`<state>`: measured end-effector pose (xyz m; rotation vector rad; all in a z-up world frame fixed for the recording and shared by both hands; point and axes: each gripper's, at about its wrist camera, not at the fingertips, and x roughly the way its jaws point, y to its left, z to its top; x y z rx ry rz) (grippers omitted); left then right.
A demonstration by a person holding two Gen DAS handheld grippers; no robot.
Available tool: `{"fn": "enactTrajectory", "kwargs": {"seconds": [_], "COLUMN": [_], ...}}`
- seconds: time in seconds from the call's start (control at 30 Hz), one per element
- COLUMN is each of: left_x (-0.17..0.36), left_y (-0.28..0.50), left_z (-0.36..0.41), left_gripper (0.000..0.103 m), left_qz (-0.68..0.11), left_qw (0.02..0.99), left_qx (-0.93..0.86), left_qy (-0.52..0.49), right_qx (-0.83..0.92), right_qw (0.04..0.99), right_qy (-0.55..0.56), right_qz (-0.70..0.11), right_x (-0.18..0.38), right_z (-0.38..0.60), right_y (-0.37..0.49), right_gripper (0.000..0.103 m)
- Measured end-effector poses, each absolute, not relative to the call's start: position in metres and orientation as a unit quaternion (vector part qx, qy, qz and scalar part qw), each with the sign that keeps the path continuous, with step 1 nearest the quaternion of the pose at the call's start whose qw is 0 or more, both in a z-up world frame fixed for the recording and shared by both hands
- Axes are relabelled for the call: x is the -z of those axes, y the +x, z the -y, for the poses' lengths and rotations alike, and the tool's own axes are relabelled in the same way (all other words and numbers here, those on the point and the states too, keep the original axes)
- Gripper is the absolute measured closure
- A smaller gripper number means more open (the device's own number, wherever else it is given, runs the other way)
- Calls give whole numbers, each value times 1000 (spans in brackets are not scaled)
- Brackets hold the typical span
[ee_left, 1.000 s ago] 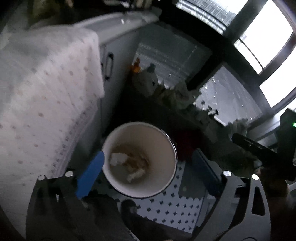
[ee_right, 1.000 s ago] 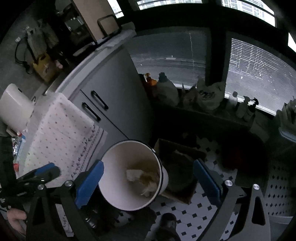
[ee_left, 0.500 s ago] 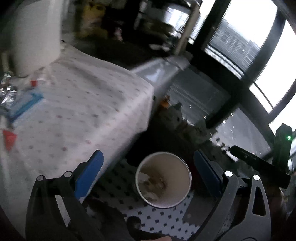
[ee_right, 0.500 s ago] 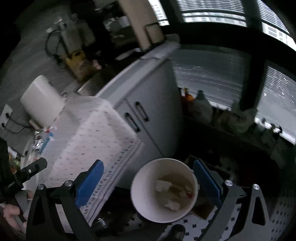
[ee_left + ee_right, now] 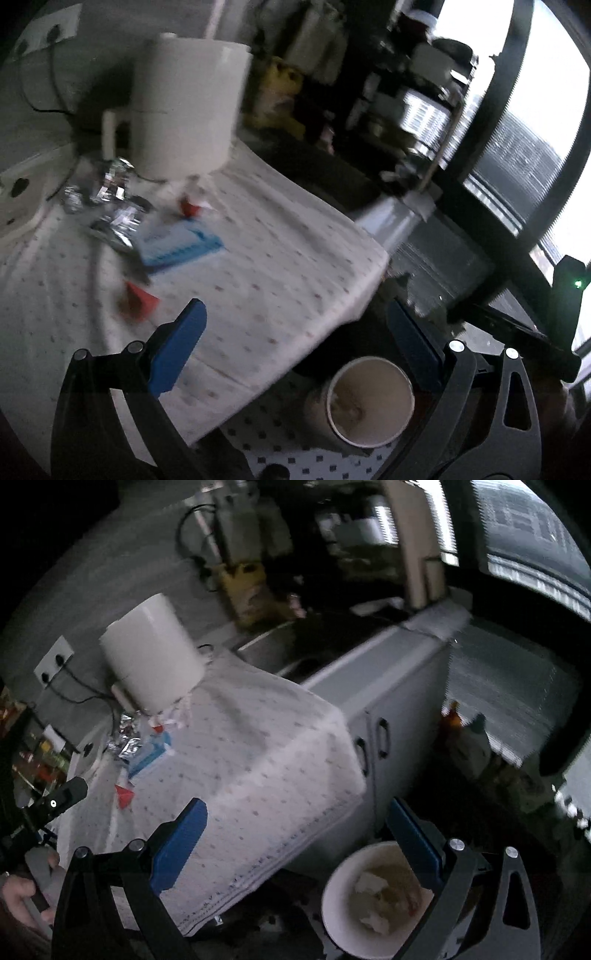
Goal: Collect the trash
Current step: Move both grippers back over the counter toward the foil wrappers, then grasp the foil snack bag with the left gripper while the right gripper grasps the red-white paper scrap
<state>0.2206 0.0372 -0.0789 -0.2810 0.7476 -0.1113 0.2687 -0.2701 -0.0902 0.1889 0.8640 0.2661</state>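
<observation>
Our left gripper (image 5: 295, 354) is spread wide, its blue pads (image 5: 177, 347) empty and touching nothing; the right gripper (image 5: 299, 845) is just as wide and equally bare. At 5 o'clock in both wrist views stands the white bin (image 5: 369, 402) on the tiled floor (image 5: 273, 439), its mouth open to us, crumpled pale scraps (image 5: 373, 890) lying in its bottom. Beyond the left pads stretches the dotted tablecloth (image 5: 258, 258), hanging over the table edge toward the bin. On it, toward 10 o'clock, lie the pieces still to be gathered: a red wrapper (image 5: 138, 299) nearest us, then a blue-and-white packet (image 5: 181, 247), then crinkled foil (image 5: 110, 210) and a second red scrap (image 5: 190, 208). Behind them rises a white cylindrical appliance (image 5: 184, 107). At 9 o'clock in the right view a person's hand (image 5: 22, 897) grips the other tool's handle. Farthest off, grey cabinets (image 5: 388, 716) and bright windows (image 5: 546, 110) close the scene, blurred.
</observation>
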Motion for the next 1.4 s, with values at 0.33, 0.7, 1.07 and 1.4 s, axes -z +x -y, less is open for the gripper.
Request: {"fn": "enactTrajectory", "kwargs": {"seconds": [0.33,0.7,1.07,1.4], "left_x": [70,77,96,138], "left_y": [233,253,291,358], "left_z": [-145,-233,-282,-296], "left_gripper": [6,6,8,36], "left_qz": [-327,-313,-320,-386], "left_qw": [925,923,923,900], "left_qx": [-16,-65,-54,-23], "left_qy": [-191,-215,-208,-199], "right_qx": [-175,-223,-222,-204], "right_qw": [896,883,878,875], "right_qy": [50,19,1,-11], "right_qz": [-405,-413,-425,-438], "right_x": [75,76,90,109], "right_z": [175,84,15,-20], "right_y": [319,362,392,415], "right_gripper": [8,8,8,8]}}
